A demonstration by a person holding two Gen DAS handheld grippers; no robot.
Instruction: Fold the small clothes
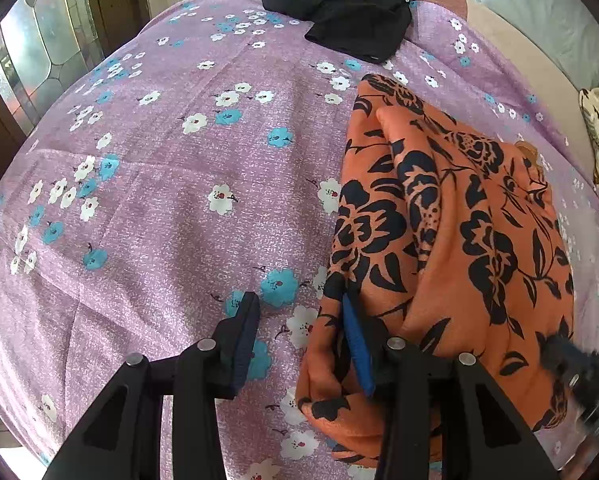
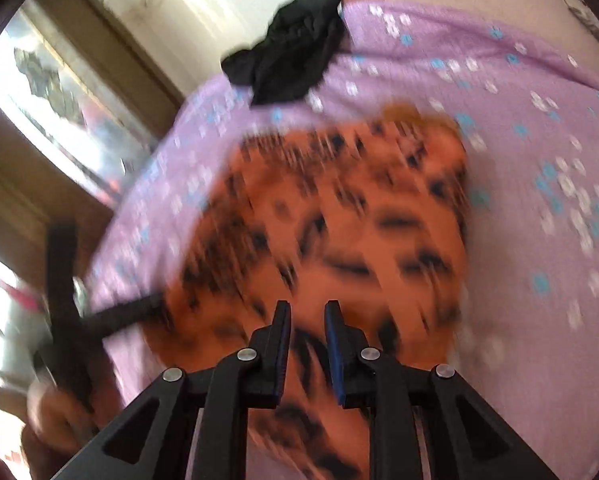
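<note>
The left gripper (image 1: 303,340) stood wide open low over the bed, its two blue-padded fingers spread far apart with nothing clamped between them; the left-hand finger (image 1: 243,344) hung over bare sheet, while the other finger (image 1: 357,348) lay against or tucked into the near left edge of the orange garment (image 1: 451,248), and whether it touched the cloth could not be told for certain. The right gripper (image 2: 307,344) was partly open, a narrow gap between its pads, gripping nothing, poised above the near end of the same garment; that view was heavily motion-blurred. The garment, orange with a black floral print, lay in a folded, bunched heap on the right half of the bed in the left wrist view, its layers doubled over one another. It rested on a lilac bedsheet (image 1: 159,200) printed with white and teal flowers. Well beyond it, near the far edge of the bed, sat a crumpled black garment (image 1: 347,8), apart from the orange one. In the right wrist view the left gripper's dark body (image 2: 71,312) showed at the lower left, reaching to the garment's edge. A patterned glass door or window (image 1: 31,52) stood off to the left of the bed.
</note>
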